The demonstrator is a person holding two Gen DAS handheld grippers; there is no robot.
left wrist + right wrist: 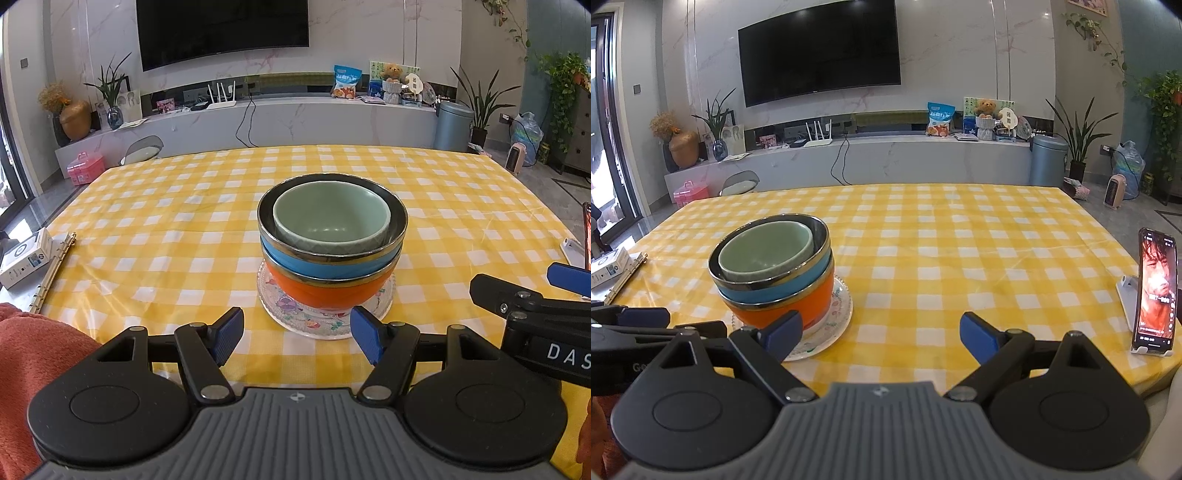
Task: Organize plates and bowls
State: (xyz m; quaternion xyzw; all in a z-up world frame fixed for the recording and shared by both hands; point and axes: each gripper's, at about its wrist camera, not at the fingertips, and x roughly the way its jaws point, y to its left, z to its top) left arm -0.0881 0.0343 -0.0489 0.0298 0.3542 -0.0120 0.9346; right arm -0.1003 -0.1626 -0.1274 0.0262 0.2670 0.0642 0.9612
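A stack of three bowls stands on a clear glass plate (380,304) with flower prints, mid-table. An orange bowl (325,293) is at the bottom, a blue bowl (317,264) sits in it, and a pale green bowl (332,218) is nested on top. My left gripper (297,334) is open and empty, just in front of the plate. My right gripper (881,334) is open and empty, to the right of the stack; its left finger overlaps the plate (838,310) in view. The stack shows there too: the orange bowl (798,306), the blue bowl (775,291) and the green bowl (764,254).
The table has a yellow checked cloth (184,221). A white box (26,258) and a ring binder (55,269) lie at its left edge. A phone on a white stand (1156,291) is at the right edge. The right gripper's body (535,314) shows at the right of the left wrist view.
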